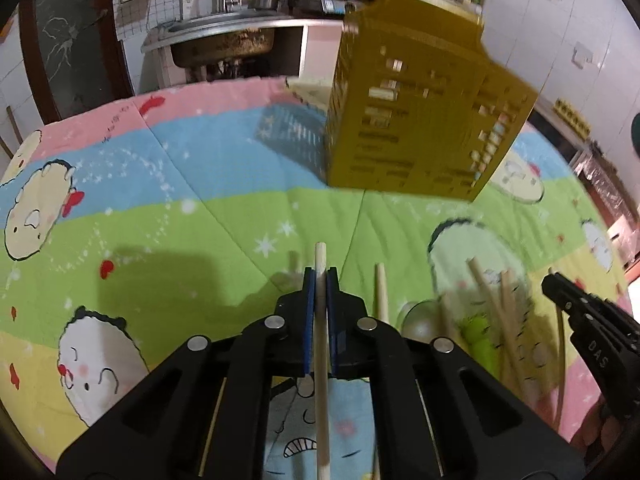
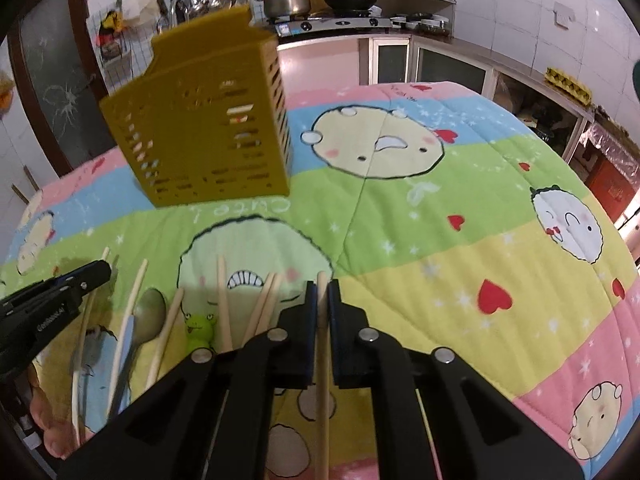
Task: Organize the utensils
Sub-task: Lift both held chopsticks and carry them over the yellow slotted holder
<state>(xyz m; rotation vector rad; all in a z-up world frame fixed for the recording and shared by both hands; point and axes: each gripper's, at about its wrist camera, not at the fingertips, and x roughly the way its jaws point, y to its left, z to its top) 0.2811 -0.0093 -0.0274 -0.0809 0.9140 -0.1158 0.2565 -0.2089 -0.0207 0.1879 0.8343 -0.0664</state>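
Note:
My left gripper (image 1: pixel 320 274) is shut on a pale wooden chopstick (image 1: pixel 321 340) that runs along the fingers and sticks out past the tips. My right gripper (image 2: pixel 322 286) is shut on another wooden chopstick (image 2: pixel 322 360) the same way. A yellow slotted utensil holder (image 1: pixel 424 112) stands upright on the table ahead; it also shows in the right wrist view (image 2: pixel 208 132). Several loose chopsticks (image 2: pixel 224 304), a metal spoon (image 2: pixel 150 316) and a green frog-shaped piece (image 2: pixel 199 330) lie on the cloth between the grippers.
A cartoon-print cloth (image 2: pixel 440 240) in pink, blue, green and yellow covers the table. Behind it are a sink (image 1: pixel 224 40), a stove with a pot (image 2: pixel 288 2) and wall shelves. The left gripper shows at the left edge of the right wrist view (image 2: pixel 52 300).

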